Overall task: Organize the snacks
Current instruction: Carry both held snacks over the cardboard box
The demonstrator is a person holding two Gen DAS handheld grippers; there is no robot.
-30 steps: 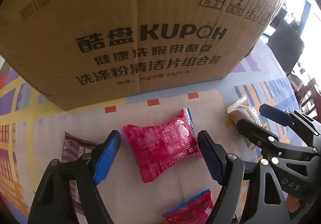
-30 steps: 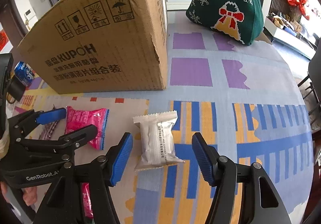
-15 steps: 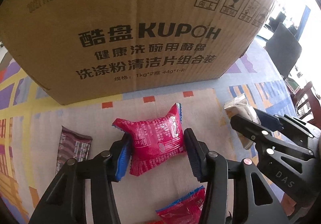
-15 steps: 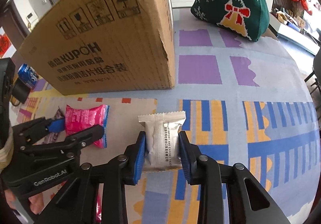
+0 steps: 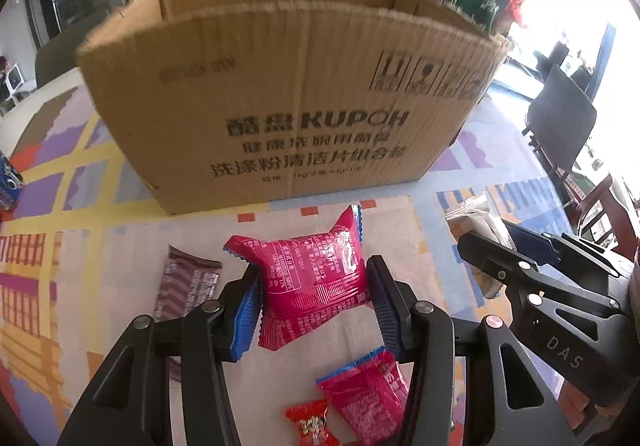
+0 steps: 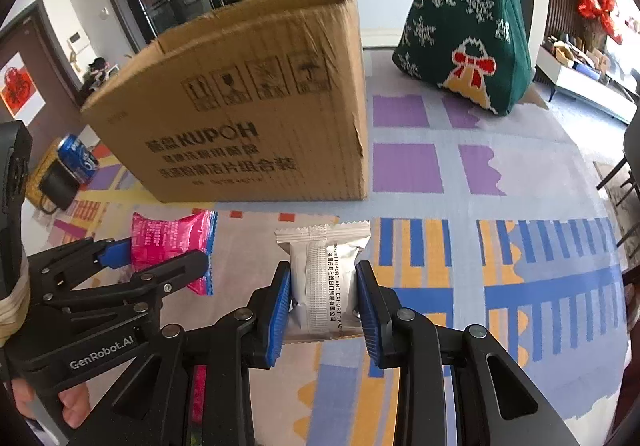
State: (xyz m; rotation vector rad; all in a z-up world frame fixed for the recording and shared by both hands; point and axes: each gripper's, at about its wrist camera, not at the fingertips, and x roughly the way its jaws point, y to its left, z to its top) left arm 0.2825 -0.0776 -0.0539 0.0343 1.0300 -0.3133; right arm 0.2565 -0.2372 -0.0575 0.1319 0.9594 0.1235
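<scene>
The left gripper (image 5: 312, 304) has just closed its jaws on a pink snack packet (image 5: 316, 278) before the cardboard box (image 5: 288, 86). Beside it, the right gripper (image 6: 323, 304) has clamped a silver snack packet (image 6: 322, 278) above the desk (image 6: 540, 246).

Both views look forward and steeply down along their own jaws, close above the patterned table (image 5: 408, 226). The left wrist view faces the printed long side of the cardboard box (image 5: 288, 86), with the right gripper (image 5: 508, 250) at its right edge. The right wrist view takes the same box (image 6: 248, 114) more from its right corner, with the left gripper (image 6: 160, 258) at its left edge. Both share the box front and the table strip before it.
</scene>
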